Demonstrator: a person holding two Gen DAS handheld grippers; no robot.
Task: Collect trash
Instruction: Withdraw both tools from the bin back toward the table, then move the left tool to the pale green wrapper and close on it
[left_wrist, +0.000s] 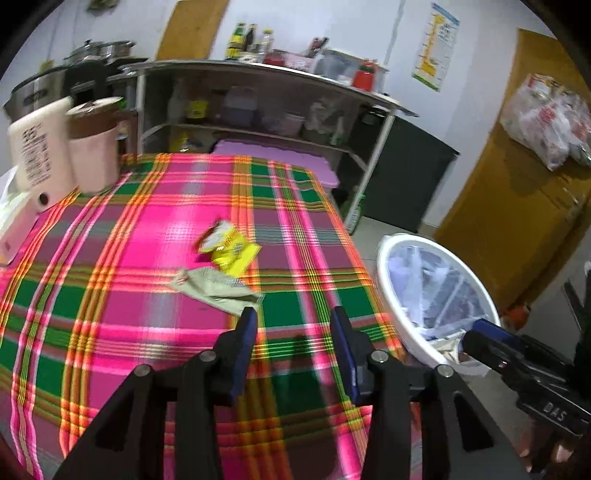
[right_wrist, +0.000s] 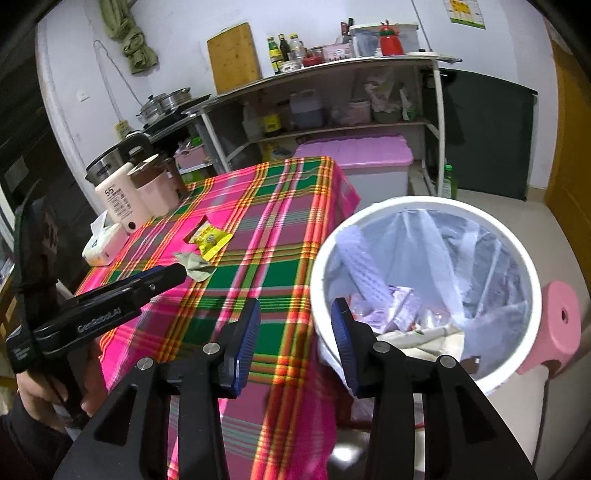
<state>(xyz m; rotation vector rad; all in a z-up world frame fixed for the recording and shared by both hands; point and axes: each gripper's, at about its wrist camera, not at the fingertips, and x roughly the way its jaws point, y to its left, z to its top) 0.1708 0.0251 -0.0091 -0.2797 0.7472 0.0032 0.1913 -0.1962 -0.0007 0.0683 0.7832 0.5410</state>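
Observation:
A yellow snack wrapper (left_wrist: 227, 249) (right_wrist: 211, 238) lies on the plaid tablecloth (left_wrist: 147, 325) (right_wrist: 266, 229). A pale green crumpled wrapper (left_wrist: 218, 290) (right_wrist: 195, 264) lies just in front of it. My left gripper (left_wrist: 293, 317) hovers open over the cloth, just short of the green wrapper, nothing between its blue pads. My right gripper (right_wrist: 295, 308) is open and empty at the table's edge, beside the rim of the white bin (right_wrist: 424, 206) (left_wrist: 391, 288). The bin has a plastic liner and several scraps inside.
A cream bottle (left_wrist: 35, 155) (right_wrist: 118, 199), a pink canister (left_wrist: 94, 155) (right_wrist: 157, 188) and a tissue pack (right_wrist: 103, 245) stand at the table's far left. A pink stool (right_wrist: 557, 325) sits right of the bin. Behind are a cluttered shelf (left_wrist: 258, 122) and a pink-lidded box (right_wrist: 354, 155).

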